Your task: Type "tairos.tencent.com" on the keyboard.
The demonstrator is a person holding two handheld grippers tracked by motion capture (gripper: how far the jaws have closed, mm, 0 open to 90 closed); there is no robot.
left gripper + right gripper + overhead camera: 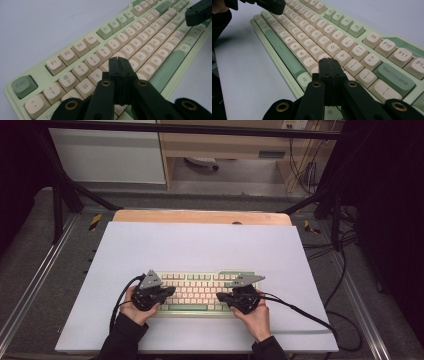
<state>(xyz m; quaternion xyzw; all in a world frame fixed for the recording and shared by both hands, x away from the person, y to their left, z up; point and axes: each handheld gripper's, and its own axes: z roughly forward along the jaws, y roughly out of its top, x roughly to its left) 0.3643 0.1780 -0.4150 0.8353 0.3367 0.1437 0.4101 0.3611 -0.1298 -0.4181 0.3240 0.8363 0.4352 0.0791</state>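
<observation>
Over keyboard [196, 292], left hand-held gripper [118, 60] hiding keys, jaws closed

Lab – black frame [65, 185], loose cables [305, 172], white mat [200, 245].

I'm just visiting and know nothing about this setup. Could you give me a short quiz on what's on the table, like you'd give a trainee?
1. True or false: the left gripper has its jaws pressed together with nothing between them.
2. Which colour is the Esc key on the keyboard: A) cream, B) green, C) black?
3. In the right gripper view, which large green key lies just right of the right gripper?

Key:
1. True; the jaws meet over the letter keys.
2. B, green.
3. The Backspace key.
</observation>
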